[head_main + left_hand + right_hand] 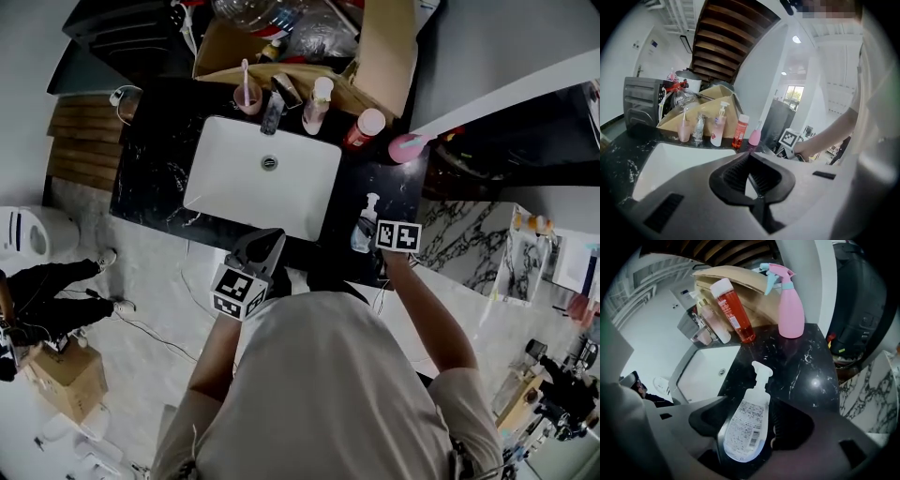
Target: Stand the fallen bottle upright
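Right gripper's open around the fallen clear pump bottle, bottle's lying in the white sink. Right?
One thing is off: the clear pump bottle lies on the black counter, beside the white sink, not in it. The right gripper view shows this. The rest holds: the right gripper is open, with the fallen bottle between its jaws.

Bathroom setting, white sink (234, 173), black marble counter (155, 159), faucet (273, 111), toothbrush cup (247, 97)

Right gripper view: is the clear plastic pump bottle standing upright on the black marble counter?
No, the clear plastic pump bottle lies flat on its side on the black marble counter.
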Demonstrator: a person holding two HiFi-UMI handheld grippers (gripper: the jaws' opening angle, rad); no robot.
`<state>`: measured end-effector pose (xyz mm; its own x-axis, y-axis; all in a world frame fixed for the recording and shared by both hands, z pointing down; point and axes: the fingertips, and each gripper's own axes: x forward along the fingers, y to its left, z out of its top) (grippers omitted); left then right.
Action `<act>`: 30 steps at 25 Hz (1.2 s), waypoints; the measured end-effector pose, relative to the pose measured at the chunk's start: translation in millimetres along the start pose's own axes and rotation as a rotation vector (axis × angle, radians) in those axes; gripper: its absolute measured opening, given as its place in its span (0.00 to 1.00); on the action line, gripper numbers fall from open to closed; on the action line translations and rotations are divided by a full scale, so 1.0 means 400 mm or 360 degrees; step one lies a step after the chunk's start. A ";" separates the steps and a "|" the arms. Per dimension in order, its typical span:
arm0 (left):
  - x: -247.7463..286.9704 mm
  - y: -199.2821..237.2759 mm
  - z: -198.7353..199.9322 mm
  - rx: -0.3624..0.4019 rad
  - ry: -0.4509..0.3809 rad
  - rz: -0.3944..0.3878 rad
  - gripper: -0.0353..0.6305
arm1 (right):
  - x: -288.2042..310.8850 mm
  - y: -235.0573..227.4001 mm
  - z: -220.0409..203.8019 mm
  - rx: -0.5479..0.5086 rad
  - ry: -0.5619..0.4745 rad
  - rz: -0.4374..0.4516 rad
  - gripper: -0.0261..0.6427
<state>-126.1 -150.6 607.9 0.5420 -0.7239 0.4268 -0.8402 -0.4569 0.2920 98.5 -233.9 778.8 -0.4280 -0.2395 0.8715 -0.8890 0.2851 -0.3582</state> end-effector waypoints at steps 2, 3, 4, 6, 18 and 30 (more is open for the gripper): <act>0.005 0.003 -0.002 -0.0003 0.0004 -0.0001 0.06 | 0.017 -0.009 0.000 0.0036 0.0040 -0.0026 0.48; 0.007 0.005 -0.003 -0.0004 0.0007 -0.0001 0.06 | 0.025 -0.013 0.000 0.0054 0.0062 -0.0041 0.48; 0.008 0.009 -0.004 -0.0005 0.0011 0.0000 0.06 | 0.033 -0.016 -0.001 0.0073 0.0084 -0.0056 0.48; 0.010 0.017 -0.007 -0.0007 0.0017 0.0004 0.06 | 0.051 -0.022 -0.005 0.0109 0.0128 -0.0082 0.48; 0.026 0.039 -0.014 -0.0031 0.0034 -0.0006 0.06 | 0.098 -0.018 -0.004 0.0024 0.0175 -0.0214 0.44; 0.017 0.033 -0.007 0.0004 0.0027 -0.0036 0.06 | 0.047 0.008 0.028 -0.0144 0.0021 -0.0116 0.42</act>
<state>-133.4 -160.1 617.0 0.5611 -0.7046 0.4345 -0.8278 -0.4744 0.2997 85.8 -248.0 790.1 -0.3601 -0.2506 0.8986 -0.8992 0.3500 -0.2627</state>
